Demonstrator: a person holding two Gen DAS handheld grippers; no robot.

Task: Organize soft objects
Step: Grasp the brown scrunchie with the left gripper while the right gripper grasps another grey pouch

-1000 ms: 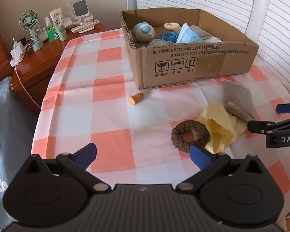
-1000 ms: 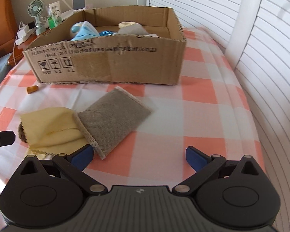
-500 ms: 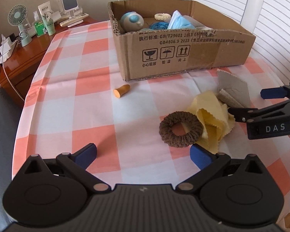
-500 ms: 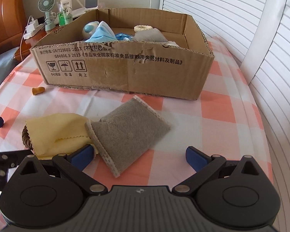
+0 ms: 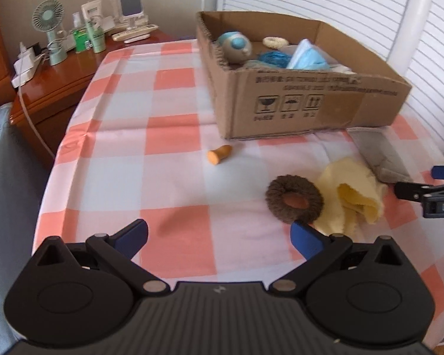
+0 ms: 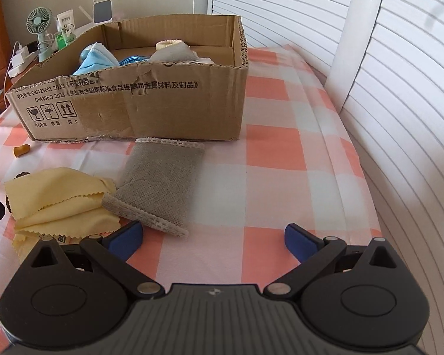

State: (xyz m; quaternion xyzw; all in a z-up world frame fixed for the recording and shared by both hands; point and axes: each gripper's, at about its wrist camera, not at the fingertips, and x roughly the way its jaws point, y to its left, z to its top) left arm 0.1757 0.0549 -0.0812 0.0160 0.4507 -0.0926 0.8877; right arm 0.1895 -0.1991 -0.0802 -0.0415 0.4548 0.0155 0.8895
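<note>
At 12 o'clock of the right gripper point(image 6: 211, 238), the grey woven pouch point(image 6: 162, 183) now sits nearer; both grippers' fingers apart, left gripper point(image 5: 219, 236) empty: pickup imminent.

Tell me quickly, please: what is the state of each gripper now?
Left gripper: open, holding nothing, above the checked tablecloth.
Right gripper: open, holding nothing, near the grey pouch.
</note>
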